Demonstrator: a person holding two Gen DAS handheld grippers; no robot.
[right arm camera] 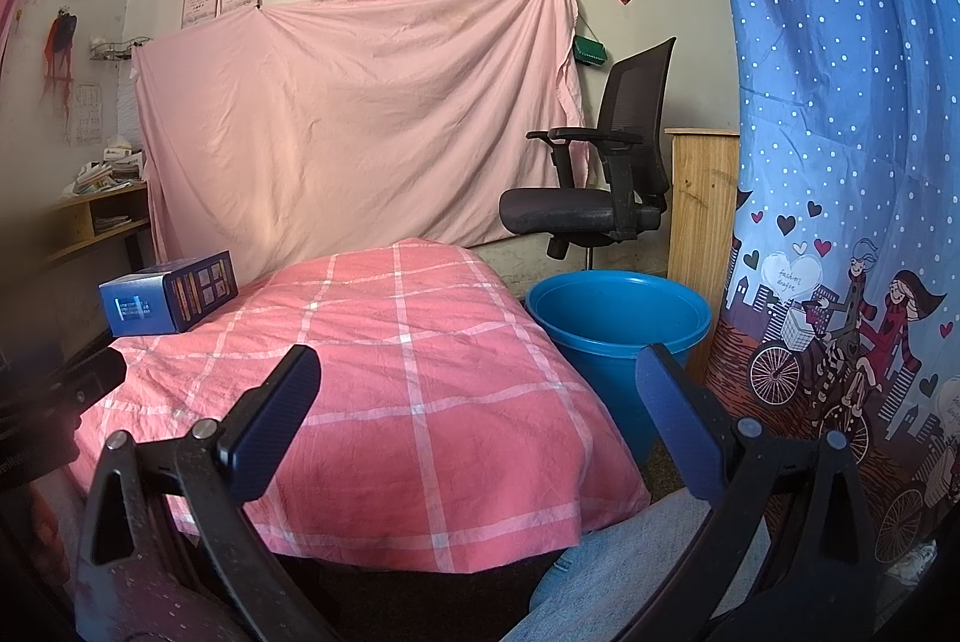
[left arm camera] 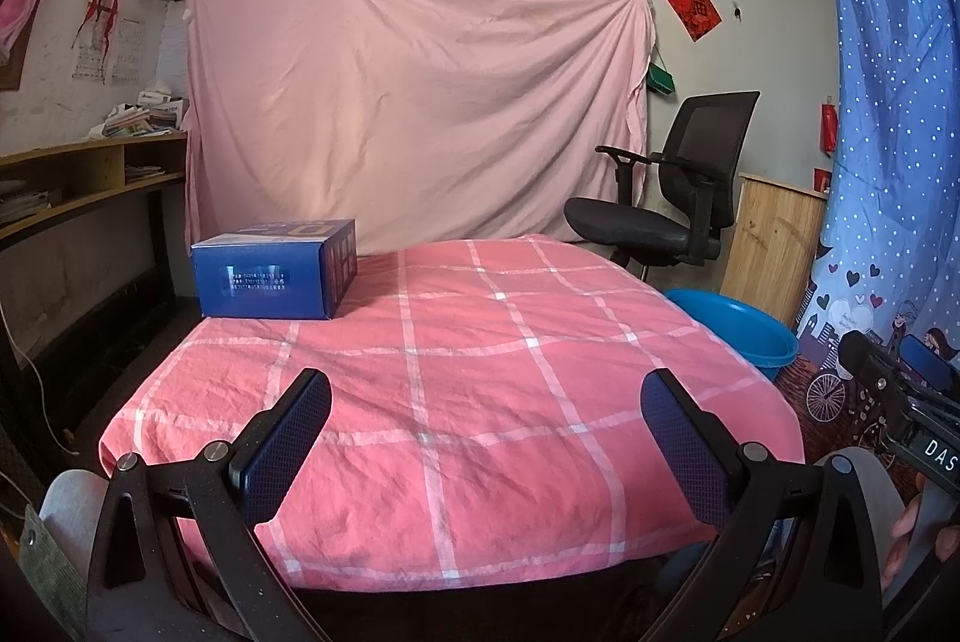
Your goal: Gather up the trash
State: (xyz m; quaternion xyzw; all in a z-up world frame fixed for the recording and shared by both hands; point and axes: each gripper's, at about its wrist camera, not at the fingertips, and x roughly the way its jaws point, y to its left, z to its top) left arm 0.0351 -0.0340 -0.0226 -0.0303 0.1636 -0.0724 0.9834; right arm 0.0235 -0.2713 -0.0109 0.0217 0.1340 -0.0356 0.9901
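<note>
A blue cardboard box [left arm camera: 276,269] lies at the far left corner of a table covered with a pink checked cloth [left arm camera: 480,372]; it also shows in the right wrist view [right arm camera: 171,291]. A blue plastic basin [right arm camera: 612,330] stands on the floor to the right of the table, also in the left wrist view [left arm camera: 738,327]. My left gripper [left arm camera: 486,432] is open and empty over the table's near edge. My right gripper [right arm camera: 480,414] is open and empty near the table's front right corner, and shows at the right edge of the left wrist view [left arm camera: 900,384].
A black office chair [right arm camera: 600,180] stands behind the basin. A pink sheet [left arm camera: 414,102] hangs on the back wall. A blue dotted curtain [right arm camera: 840,162] hangs at the right. A wooden shelf desk [left arm camera: 90,180] with papers stands at the left.
</note>
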